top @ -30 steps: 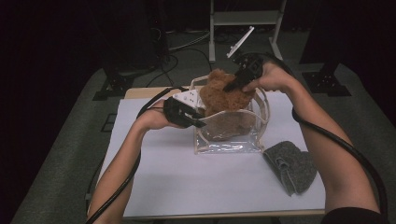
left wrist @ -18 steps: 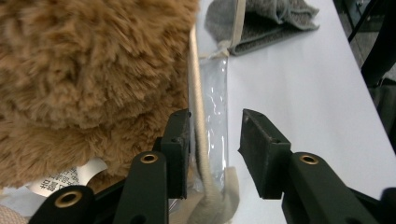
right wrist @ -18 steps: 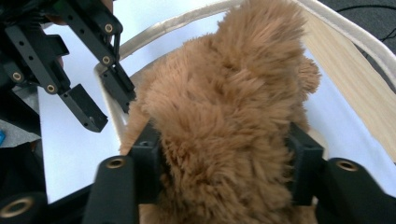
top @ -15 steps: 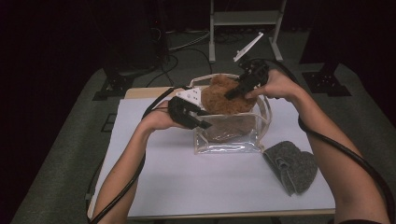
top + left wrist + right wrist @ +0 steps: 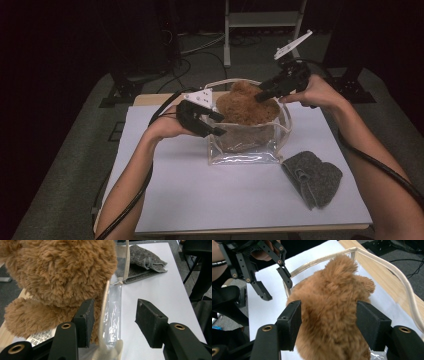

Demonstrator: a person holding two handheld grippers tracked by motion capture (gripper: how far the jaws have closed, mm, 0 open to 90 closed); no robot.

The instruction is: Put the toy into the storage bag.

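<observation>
A brown teddy bear [image 5: 247, 107] sits in a clear bag [image 5: 245, 150] with cream trim, its head above the rim. My left gripper [image 5: 223, 126] is at the bag's left rim. In the left gripper view its jaws [image 5: 115, 322] have just been opening; the cream rim [image 5: 103, 312] runs loose between them and the bear [image 5: 57, 277] is at the left. My right gripper [image 5: 260, 96] hovers at the bear's top right. Its jaws [image 5: 328, 325] have just opened and straddle the bear [image 5: 332, 300] without pressing it. The left gripper [image 5: 279, 291] shows beyond.
A folded grey felt cloth [image 5: 312, 177] lies on the white table top [image 5: 200, 200] right of the bag, also seen as the grey cloth [image 5: 143, 262] in the left gripper view. A metal stand [image 5: 265, 20] and dark stands are behind the table.
The right gripper has drawn back to the right, off the bear's middle, and its jaws have spread. The bear has sunk lower into the bag. The left gripper's jaws have parted at the rim.
</observation>
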